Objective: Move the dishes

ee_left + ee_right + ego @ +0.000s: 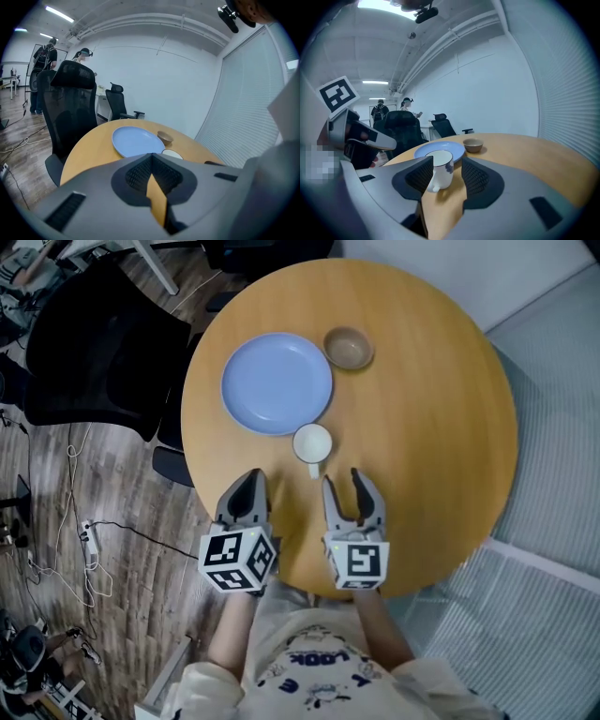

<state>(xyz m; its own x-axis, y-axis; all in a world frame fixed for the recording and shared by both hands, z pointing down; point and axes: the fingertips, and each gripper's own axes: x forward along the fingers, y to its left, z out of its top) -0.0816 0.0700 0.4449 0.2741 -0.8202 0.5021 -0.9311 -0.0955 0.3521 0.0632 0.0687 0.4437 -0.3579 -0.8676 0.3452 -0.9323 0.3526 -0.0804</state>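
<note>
Three dishes stand on a round wooden table (431,427): a blue plate (277,383), a small brown bowl (349,348) to its right, and a white cup (312,443) just in front of the plate. My left gripper (251,481) hovers over the near table edge, shut with nothing in it. Beside it my right gripper (343,480) stands open, and the cup sits just beyond its fingertips, untouched. In the right gripper view the cup (439,168) shows between the open pads (476,176), with the plate (454,147) and bowl (473,145) behind. The left gripper view shows its jaws closed, the plate (136,140) ahead.
A black office chair (103,343) stands at the table's left, and cables (75,549) lie on the wood floor. Window blinds (553,474) run along the right. Two people (47,61) stand far off behind another chair (117,105).
</note>
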